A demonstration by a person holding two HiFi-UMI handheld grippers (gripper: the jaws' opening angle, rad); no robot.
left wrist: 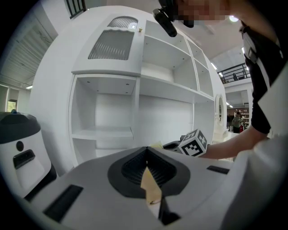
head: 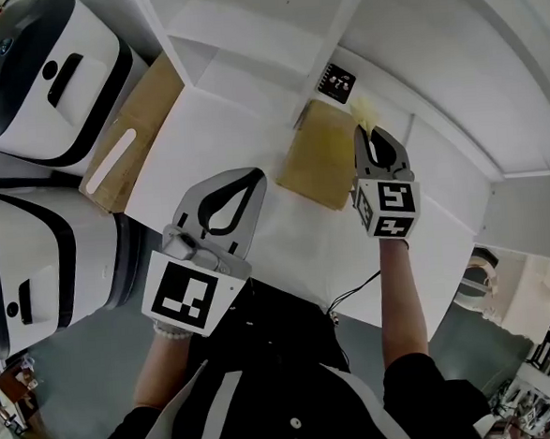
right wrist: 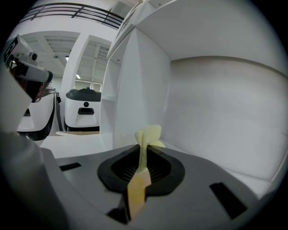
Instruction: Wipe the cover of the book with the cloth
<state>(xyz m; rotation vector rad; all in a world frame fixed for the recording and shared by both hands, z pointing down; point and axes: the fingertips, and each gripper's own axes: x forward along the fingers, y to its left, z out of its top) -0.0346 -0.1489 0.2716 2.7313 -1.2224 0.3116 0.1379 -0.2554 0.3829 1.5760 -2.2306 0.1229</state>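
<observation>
The flat tan-brown book [head: 313,160] lies cover-up on the white tabletop [head: 208,139]. Its long axis runs away from the person toward the white shelving unit [head: 243,38], with the far end turned slightly to the right. The right gripper [head: 368,132] sits over the book's far right corner. Its 2 jaws are clamped on a pale yellow cloth [head: 363,114], and a bunched fold stands up past the tips. In the right gripper view the cloth [right wrist: 148,134] runs as a thin strip through the closed jaws of the gripper [right wrist: 143,149].

The left gripper [head: 255,176] is over bare tabletop just left of the book. In the left gripper view its jaws [left wrist: 146,150] meet at the tips, and no object sticks out past them.

A small black square card with white marks [head: 338,82] lies beyond the book's far end. A closed brown cardboard box [head: 141,120] with a white strip on top sits at the table's left edge, next to 2 white-and-black machines [head: 39,71].
</observation>
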